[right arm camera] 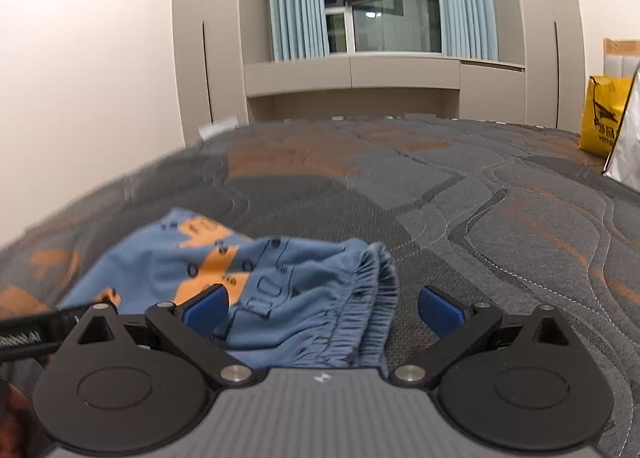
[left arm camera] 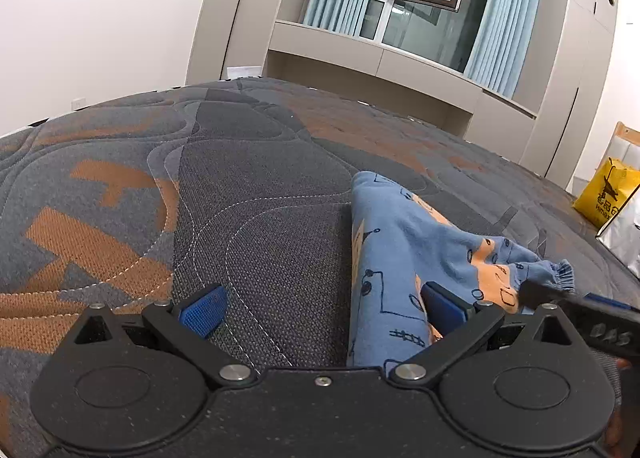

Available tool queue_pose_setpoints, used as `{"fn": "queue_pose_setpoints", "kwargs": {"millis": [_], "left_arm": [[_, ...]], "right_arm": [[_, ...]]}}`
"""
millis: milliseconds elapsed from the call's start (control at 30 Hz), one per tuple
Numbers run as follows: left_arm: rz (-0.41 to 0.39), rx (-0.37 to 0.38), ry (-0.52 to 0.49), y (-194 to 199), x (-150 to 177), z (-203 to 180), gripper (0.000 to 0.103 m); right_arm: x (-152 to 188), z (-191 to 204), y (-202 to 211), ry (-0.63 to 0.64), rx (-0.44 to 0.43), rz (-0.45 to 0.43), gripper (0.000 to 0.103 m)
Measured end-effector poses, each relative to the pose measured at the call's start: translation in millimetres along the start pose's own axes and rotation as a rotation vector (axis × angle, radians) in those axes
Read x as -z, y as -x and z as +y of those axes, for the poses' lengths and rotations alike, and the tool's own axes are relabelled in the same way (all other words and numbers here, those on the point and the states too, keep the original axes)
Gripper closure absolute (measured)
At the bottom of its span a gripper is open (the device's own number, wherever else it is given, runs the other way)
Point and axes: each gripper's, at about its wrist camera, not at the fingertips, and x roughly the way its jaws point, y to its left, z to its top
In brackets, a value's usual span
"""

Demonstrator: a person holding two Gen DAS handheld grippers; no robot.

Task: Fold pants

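On one quilted bed (left arm camera: 260,186), one pair of blue pants (left arm camera: 400,242), two grippers' jaws wide apart, holding nothing.

On the yellow bag (left arm camera: 604,194) past my bed I could read "Himax" under a black logo; the characters above stayed unclear. My other gripper's arm (left arm camera: 608,332) read "DAS".

We see a bed (left arm camera: 248,186) covered in a quilted grey and orange pattern. On it lies 1 pair of blue pants (right arm camera: 256,278) with orange prints, bunched, elastic waistband facing us.
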Motion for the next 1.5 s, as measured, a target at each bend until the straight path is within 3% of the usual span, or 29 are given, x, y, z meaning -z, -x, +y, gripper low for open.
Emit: {"fn": "queue_pose_setpoints", "kwargs": {"millis": [133, 300, 367, 433, 533, 633, 767, 867, 1033, 1100, 1267, 1333, 1400, 1500], "left_arm": [[0.008, 0.013, 0.009, -1, 1, 2, 0.001], [0.012, 0.039, 0.016, 0, 1, 6, 0.001], [0.017, 0.056, 0.01, 0, 2, 6, 0.001], [0.019, 0.055, -0.002, 0, 3, 4, 0.001], [0.024, 0.046, -0.017, 0, 0, 2, 0.001], [-0.017, 0.017, -0.088, 10, -11, -8, 0.001], [-0.077, 0.05, -0.198, 11, -35, -30, 0.001], [-0.093, 0.068, -0.313, -4, -47, -51, 0.001], [-0.025, -0.05, -0.495, -50, -43, -66, 0.001], [0.0, -0.039, -0.472, -57, -37, -57, 0.0], [0.085, 0.051, -0.272, -67, -46, -23, 0.0], [0.108, 0.065, -0.242, -72, -47, -17, 0.0], [0.104, 0.063, -0.245, -70, -49, -17, 0.0], [0.03, 0.04, -0.273, -55, -55, -25, 0.001]], "right_arm": [[0, 1, -10, -0.001, 0.037, 0.072, 0.0], [7, -26, 0, -0.011, 0.083, 0.103, 0.0], [19, -42, 10, -0.016, 0.052, 0.106, 0.0], [26, -58, 21, -0.099, -0.014, 0.092, 0.0], [27, -60, 30, -0.094, -0.026, 0.045, 0.0], [21, -55, 34, -0.037, -0.036, 0.017, 0.0], [-4, -45, 19, 0.074, -0.073, -0.045, 0.0], [-18, -29, -7, 0.197, -0.077, -0.033, 0.0], [-18, -17, -40, 0.323, 0.019, -0.028, 0.0], [-16, -24, -45, 0.274, -0.009, -0.011, 0.0], [-17, -53, -54, 0.117, -0.054, 0.031, 0.0], [-17, -62, -57, 0.077, -0.071, 0.053, 0.0], [-17, -66, -57, 0.061, -0.086, 0.06, 0.0], [-18, -73, -39, 0.034, -0.129, -0.042, 0.0]]}}
